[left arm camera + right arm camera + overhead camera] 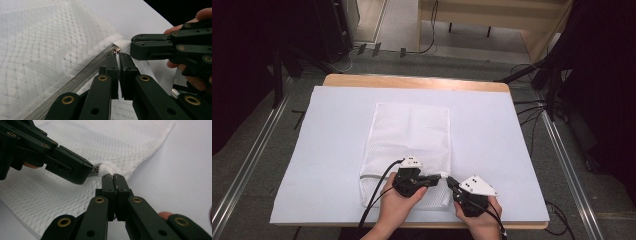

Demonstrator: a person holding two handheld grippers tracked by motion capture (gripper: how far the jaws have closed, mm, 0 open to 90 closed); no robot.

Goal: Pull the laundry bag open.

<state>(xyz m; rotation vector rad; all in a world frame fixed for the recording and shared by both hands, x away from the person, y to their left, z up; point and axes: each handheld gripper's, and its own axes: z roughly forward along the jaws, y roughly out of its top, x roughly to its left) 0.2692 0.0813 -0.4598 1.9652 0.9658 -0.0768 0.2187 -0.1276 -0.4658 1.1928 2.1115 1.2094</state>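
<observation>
**Two grippers meet at the zip end of a mesh bag**

A white mesh bag (pixel 409 145) lies flat on a white sheet (pixel 492 150) that covers a wooden table (pixel 412 81). Both grippers work at the bag's near right corner, where the grey zipper (pixel 75 81) ends.

The left gripper (pixel 439 176) points toward the right gripper, its jaws drawn close with only a thin slit between them. In the left gripper view its tips (pixel 119 58) sit right at the small metal zipper slider (pixel 116 51). Whether they actually pinch the slider or its pull I cannot tell; the tips cover that spot.

The right gripper (pixel 451 182) comes in from the other side, its tip almost touching the left gripper's tip. In the right gripper view its jaws (pixel 114 178) are pressed together just below the white fabric tab (pixel 107 167) at the zipper's end, and the cloth appears nipped between them. The slider lies just left of that tab, between the two sets of tips.

The person's left hand (pixel 399 202) and right hand (pixel 479 215) hold the grippers at the table's near edge. The rest of the bag stretches away beyond both grippers, and the zipper runs off to the left gripper's rear.
</observation>
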